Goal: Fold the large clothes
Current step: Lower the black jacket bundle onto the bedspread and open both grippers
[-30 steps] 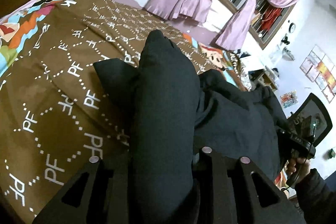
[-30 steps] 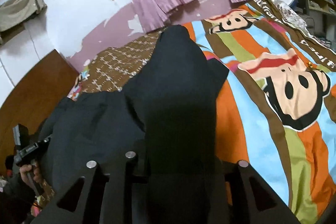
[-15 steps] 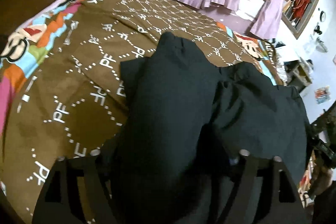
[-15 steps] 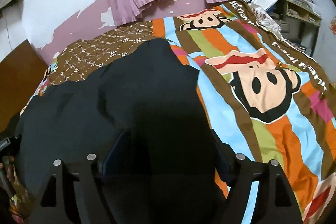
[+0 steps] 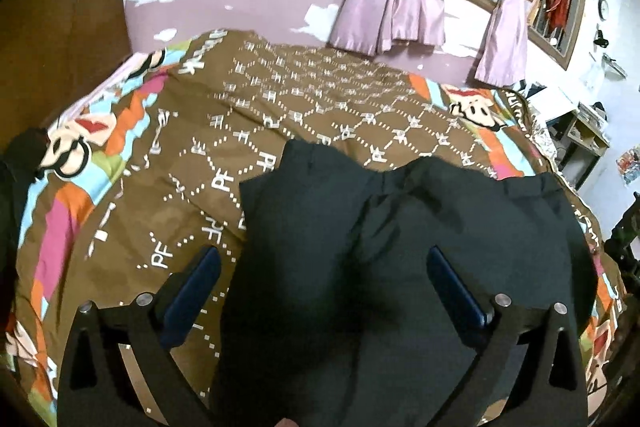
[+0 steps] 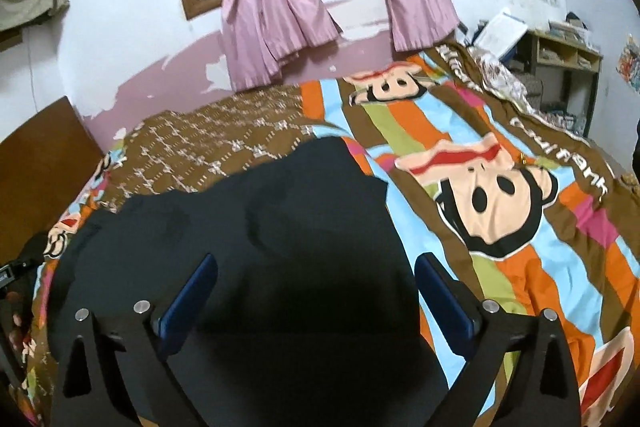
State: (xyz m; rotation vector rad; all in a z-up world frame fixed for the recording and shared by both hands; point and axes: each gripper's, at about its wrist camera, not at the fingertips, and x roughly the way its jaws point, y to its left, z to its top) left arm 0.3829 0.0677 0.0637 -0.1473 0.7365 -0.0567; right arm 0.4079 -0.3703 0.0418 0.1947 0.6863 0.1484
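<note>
Each gripper, the left gripper point(image 5: 324, 283) and the right gripper point(image 6: 316, 291), is showing two black triangular-cutout finger frames with a pair of silver round screw heads behind each jaw, and dark blue flat pads point(image 5: 454, 285) lining the jaws' inner faces.

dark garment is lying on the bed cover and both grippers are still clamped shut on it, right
Not quite. The dark garment does lie on the bed cover, but neither gripper is clamped: the left gripper and right gripper have jaws opening wide, pads clear of the cloth, as both wrist views show.
</note>
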